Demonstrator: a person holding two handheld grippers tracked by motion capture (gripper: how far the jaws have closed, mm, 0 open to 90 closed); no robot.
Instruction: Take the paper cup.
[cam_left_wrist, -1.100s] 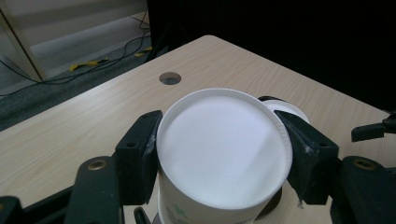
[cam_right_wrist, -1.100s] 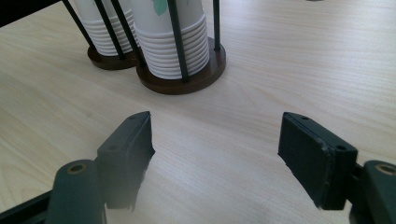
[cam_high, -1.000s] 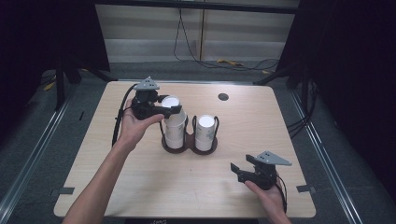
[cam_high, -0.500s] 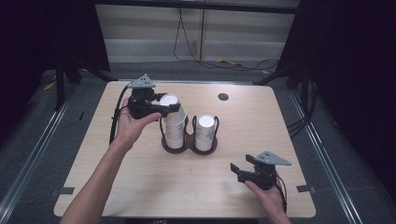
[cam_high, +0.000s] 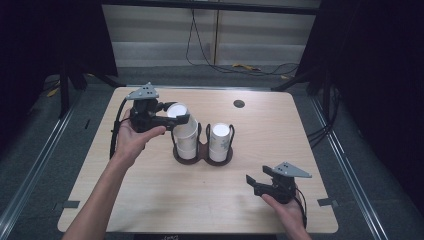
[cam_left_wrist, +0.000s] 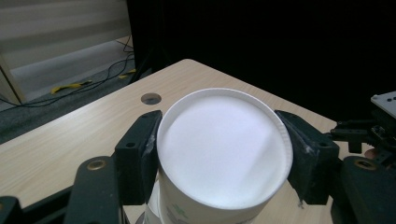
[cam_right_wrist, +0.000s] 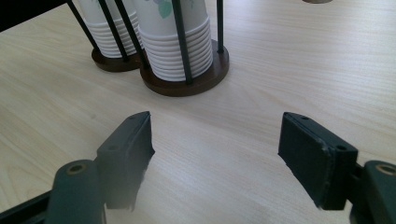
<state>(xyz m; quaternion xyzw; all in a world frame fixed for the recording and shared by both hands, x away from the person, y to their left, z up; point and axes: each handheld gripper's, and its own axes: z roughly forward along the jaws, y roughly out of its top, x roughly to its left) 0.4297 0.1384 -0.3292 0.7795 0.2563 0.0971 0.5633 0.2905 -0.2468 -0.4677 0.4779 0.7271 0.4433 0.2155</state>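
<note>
A dark two-slot cup holder (cam_high: 202, 159) stands mid-table with a stack of upturned white paper cups in each slot. My left gripper (cam_high: 177, 120) is shut on the top cup (cam_high: 176, 111) of the left stack (cam_high: 186, 142), which sits tilted and raised a little. In the left gripper view the pads (cam_left_wrist: 150, 144) press both sides of that cup (cam_left_wrist: 219, 140). The right stack (cam_high: 220, 142) stands untouched. My right gripper (cam_high: 255, 184) hovers open near the front right, its jaws spread wide with nothing between them (cam_right_wrist: 217, 144), facing the holder's base (cam_right_wrist: 196, 81).
A round cable hole (cam_high: 239, 104) sits in the wooden table (cam_high: 150, 200) at the back right. Cables lie on the floor behind the table. Dark curtains surround the sides.
My left gripper has shifted left and slightly upward with the top cup, tilting it off the left stack. The right gripper has stayed put.
</note>
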